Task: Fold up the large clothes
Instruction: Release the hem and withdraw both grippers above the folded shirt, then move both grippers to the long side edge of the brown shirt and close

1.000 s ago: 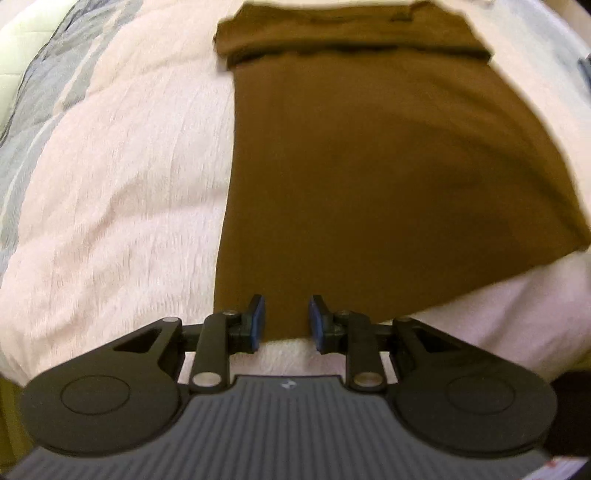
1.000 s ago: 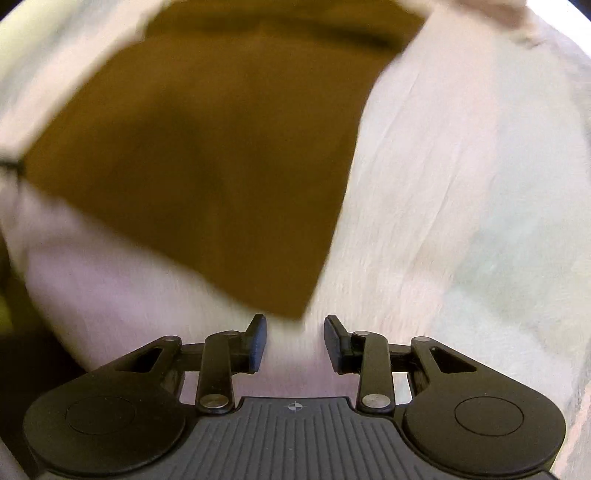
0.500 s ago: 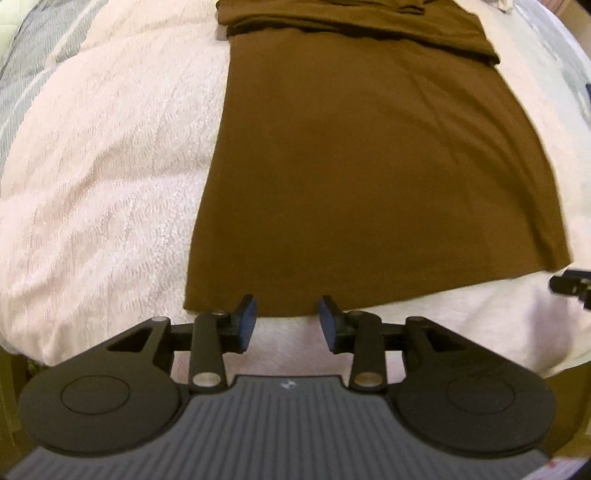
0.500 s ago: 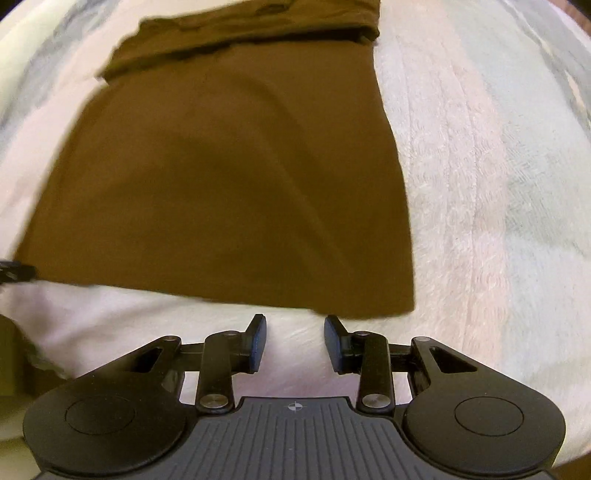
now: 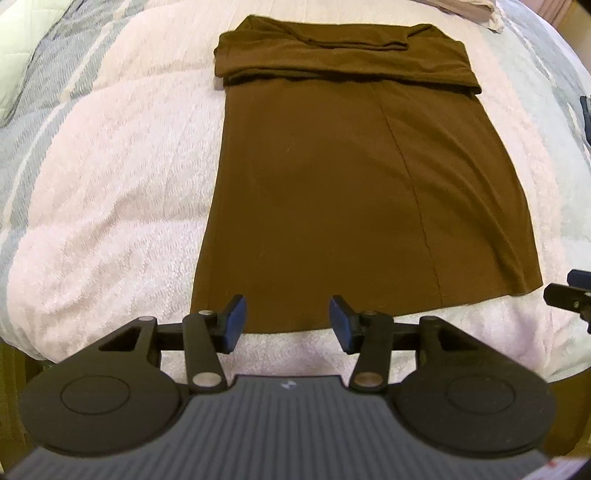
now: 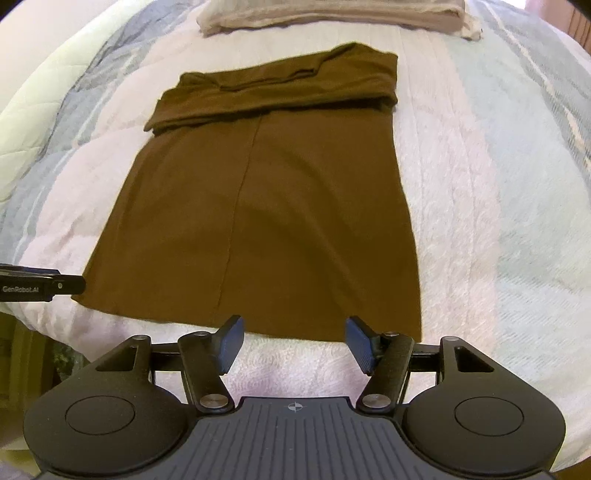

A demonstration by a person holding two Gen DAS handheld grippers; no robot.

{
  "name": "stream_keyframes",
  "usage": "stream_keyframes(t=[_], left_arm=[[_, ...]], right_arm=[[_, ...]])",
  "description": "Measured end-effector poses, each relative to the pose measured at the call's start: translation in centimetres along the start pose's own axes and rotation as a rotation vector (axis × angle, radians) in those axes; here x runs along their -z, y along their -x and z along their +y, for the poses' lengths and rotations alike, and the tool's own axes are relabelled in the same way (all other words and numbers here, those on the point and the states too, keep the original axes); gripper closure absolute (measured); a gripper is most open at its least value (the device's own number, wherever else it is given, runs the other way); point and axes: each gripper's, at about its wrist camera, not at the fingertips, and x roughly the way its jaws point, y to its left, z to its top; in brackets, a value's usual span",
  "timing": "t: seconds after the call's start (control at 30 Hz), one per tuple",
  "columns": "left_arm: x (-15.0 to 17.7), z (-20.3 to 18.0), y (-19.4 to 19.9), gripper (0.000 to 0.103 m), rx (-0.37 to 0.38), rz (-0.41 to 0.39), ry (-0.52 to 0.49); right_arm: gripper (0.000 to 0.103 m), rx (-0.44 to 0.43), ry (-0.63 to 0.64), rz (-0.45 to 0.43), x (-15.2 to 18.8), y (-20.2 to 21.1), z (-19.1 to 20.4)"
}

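A brown garment (image 5: 354,192) (image 6: 273,214) lies flat on the bed, its far end folded over into a thick band (image 5: 343,59) (image 6: 280,85). My left gripper (image 5: 287,322) hovers open just short of the near hem, towards its left corner. Near the hem's right part my right gripper (image 6: 293,341) is open too, with nothing between its fingers. The right gripper's tip (image 5: 567,295) shows at the left view's right edge, and the left gripper's tip (image 6: 40,284) at the right view's left edge.
The bed carries a pale pink and grey-blue striped quilt (image 5: 110,177) (image 6: 498,184). A folded beige cloth (image 6: 332,14) lies at the far end beyond the garment. The bed's near edge drops off just under both grippers.
Both grippers have opened wider and drawn back slightly from the hem. The garment now lies still and flat; a second ago the views were swinging and blurred.
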Motion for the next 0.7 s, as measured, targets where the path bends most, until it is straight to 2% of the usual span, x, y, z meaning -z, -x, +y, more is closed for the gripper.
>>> stream_keyframes(t=[0.33, 0.5, 0.6, 0.7], left_arm=[[-1.3, -2.1, 3.9, 0.054, -0.009, -0.064, -0.001], [-1.0, -1.8, 4.9, 0.044, 0.007, -0.115, -0.010], [0.4, 0.5, 4.0, 0.042, 0.059, -0.171, -0.005], [1.9, 4.1, 1.1, 0.042, 0.088, -0.166, 0.033]], right_arm=[[0.045, -0.028, 0.047, -0.055, -1.5, 2.9, -0.3], [0.045, -0.067, 0.028, -0.047, -1.6, 3.0, -2.2], [0.045, -0.099, 0.014, -0.055, -1.0, 1.9, -4.6], [0.045, -0.107, 0.013, -0.043, 0.0, -0.6, -7.8]])
